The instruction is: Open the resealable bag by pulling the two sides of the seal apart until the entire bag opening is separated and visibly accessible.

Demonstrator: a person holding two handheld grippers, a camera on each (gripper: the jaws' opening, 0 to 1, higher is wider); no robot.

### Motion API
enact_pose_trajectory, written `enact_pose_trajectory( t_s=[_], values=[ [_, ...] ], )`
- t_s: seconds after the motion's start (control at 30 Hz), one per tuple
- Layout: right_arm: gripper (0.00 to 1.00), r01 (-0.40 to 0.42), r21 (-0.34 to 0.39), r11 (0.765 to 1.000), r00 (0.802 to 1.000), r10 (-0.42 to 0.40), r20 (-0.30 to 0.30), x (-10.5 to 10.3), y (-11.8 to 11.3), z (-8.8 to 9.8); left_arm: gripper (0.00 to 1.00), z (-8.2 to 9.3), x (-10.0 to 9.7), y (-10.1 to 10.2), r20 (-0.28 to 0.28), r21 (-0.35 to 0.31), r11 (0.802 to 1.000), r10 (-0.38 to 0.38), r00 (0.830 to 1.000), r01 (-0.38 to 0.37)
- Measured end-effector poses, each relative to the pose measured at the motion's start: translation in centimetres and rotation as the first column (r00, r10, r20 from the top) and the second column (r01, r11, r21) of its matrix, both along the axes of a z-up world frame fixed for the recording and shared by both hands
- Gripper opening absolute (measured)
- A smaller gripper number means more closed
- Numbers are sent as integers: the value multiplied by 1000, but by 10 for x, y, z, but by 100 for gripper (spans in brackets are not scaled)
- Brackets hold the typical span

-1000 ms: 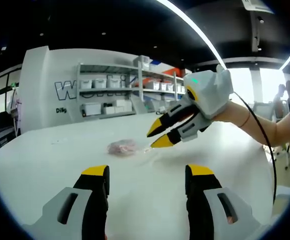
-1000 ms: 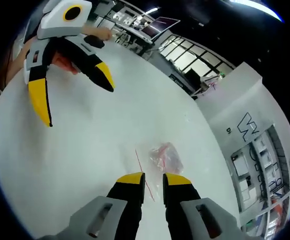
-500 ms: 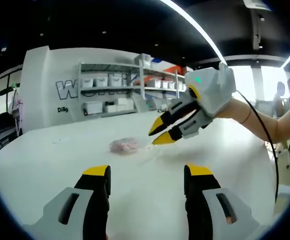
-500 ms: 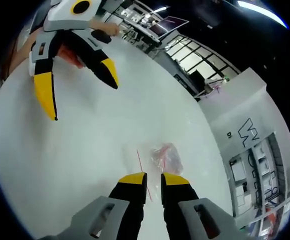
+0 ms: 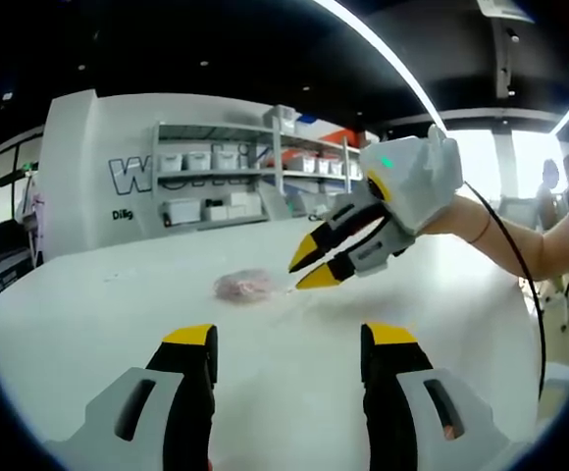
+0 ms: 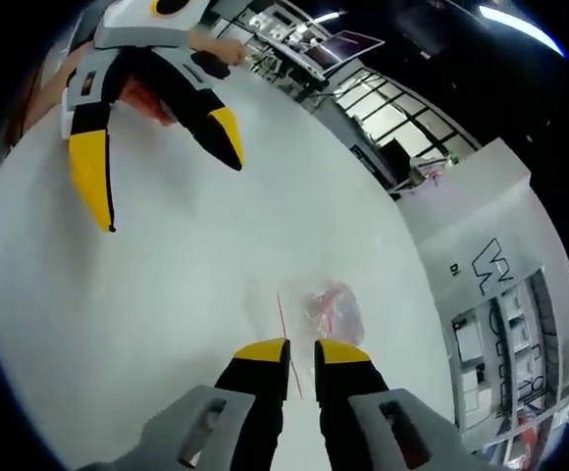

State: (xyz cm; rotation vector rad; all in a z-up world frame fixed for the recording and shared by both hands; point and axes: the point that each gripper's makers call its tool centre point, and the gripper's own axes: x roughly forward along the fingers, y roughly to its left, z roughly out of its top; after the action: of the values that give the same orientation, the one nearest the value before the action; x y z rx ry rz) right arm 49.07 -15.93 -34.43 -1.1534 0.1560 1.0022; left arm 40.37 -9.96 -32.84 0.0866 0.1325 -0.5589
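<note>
while bag (image 6: 331,312) lies flat mid-table (image 6: 167,294), seal strip facing r gripper (image 6: 300,350): hovers just above seal edge, jaws narrowed to slim gap, nothing held, prob lining up to pinch one lip. l gripper (image 5: 288,338) held back, jaws wide, empty, ready for other lip.

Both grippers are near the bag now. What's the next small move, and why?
Probably ease the right gripper forward and close on the resealable bag's red seal line. Its jaws stand slightly apart just short of the seal. The left gripper hangs open, well back over the white table.
</note>
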Motion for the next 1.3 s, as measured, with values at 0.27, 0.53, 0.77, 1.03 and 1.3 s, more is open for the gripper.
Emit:
enact_pose_trajectory(
  t_s=[0.27,0.53,0.77,1.03,1.3],
  values=[
    [2,-8,-13,1000,1000,8,2,0,2,-1,59,0,0,0,-1,0,1000,0,1000,0],
    [2,-16,-17,1000,1000,15,-12,-1,2,-4,59,-1,1,1,-6,3,1000,5,1000,-5],
    [1,-16,-22,1000,1000,16,-10,0,2,-5,58,-2,1,1,-8,5,1000,8,1000,-8],
    [0,-18,-22,1000,1000,18,-18,-1,4,-7,58,-2,2,2,-9,5,1000,10,1000,-10],
    [0,-15,-18,1000,1000,15,-14,1,4,-5,58,-2,2,2,-10,0,1000,10,1000,-10]
  ],
)
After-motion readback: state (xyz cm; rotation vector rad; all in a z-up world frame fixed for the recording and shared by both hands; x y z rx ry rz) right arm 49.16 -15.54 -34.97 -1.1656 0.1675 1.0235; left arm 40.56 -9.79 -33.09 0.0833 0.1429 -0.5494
